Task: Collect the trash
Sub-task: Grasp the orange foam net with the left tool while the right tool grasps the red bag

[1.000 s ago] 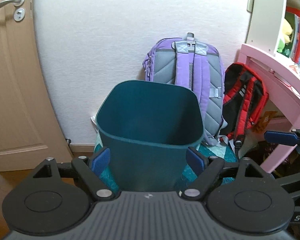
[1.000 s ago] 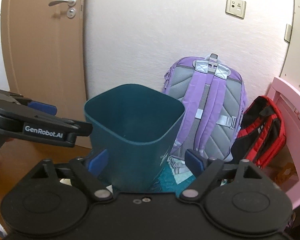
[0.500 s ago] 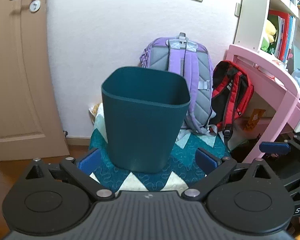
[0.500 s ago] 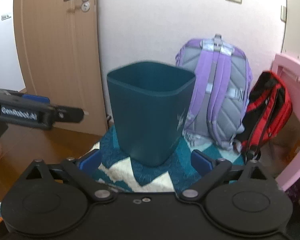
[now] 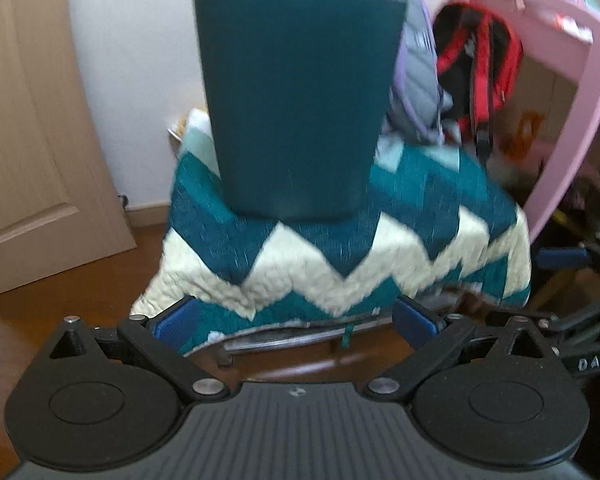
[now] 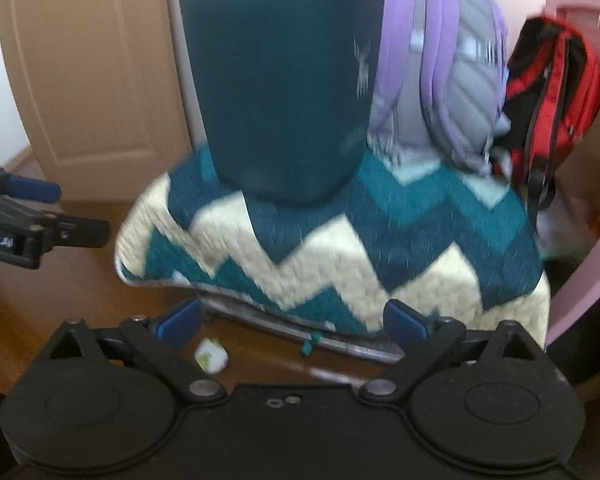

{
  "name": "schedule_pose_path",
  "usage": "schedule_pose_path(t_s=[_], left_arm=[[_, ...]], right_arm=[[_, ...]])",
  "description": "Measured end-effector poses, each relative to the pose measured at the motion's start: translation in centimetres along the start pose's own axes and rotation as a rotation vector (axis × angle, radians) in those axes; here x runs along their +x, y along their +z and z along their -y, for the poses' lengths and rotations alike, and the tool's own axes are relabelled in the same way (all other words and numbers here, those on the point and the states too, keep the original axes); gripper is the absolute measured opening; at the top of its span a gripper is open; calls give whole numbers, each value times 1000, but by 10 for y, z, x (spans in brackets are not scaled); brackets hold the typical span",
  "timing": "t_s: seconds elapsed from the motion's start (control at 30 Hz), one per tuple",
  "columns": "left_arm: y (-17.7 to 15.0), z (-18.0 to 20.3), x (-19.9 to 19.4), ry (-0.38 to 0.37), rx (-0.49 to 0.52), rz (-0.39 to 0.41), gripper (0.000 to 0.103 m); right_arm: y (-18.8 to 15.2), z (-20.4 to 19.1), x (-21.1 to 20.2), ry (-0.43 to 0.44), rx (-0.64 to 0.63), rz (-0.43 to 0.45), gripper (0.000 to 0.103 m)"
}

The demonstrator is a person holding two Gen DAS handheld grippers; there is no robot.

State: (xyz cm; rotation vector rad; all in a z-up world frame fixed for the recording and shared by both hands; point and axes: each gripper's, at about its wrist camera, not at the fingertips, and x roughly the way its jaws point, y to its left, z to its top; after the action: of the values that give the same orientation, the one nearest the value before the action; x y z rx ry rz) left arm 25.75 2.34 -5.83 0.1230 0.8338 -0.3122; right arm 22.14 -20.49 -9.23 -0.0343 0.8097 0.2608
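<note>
**Both grippers wide and empty before the bin**

Left gripper [image 5: 296,318] and right gripper [image 6: 292,318] are spread wide, holding and touching nothing. One teal bin [image 5: 298,100] stands upright on a zigzag quilt [image 5: 380,248], two backpacks behind it. Bare wood floor [image 6: 80,300] lies ahead; one small pale scrap [image 6: 211,354] rests there by the right gripper's left finger.

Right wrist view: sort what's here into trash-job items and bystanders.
For the job:
- teal bin, on the zigzag quilt
- small pale scrap on the floor, likely trash
- right tool, open

Bystanders:
- purple backpack
- red backpack
- door
- pink desk
</note>
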Motion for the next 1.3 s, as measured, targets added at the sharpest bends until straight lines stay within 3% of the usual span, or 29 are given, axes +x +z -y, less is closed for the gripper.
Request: schedule_pose_path(t_s=[0.3,0.6,0.93,1.07,1.17,1.3], left_arm=[[-63,3,110,-66,88,-205,103],[-136,-2,223,-76,82,-571,103],[-228,20,296,-178,158,-842,103],[-257,29,311,-186,188,-908,103],[-269,28,323,-164,166,-910,102],[-282,27,336,-157,137,-935,101]], right_arm=[[-66,13,102,-53,38,-180,98],[-151,59,191,-146,185,-465,94],[-250,89,257,-217,204,-779,92],[-276,89,272,-196,229,-853,92],[-291,89,282,-179,239,-896,91],[-307,90,293,-177,254,-931,82]])
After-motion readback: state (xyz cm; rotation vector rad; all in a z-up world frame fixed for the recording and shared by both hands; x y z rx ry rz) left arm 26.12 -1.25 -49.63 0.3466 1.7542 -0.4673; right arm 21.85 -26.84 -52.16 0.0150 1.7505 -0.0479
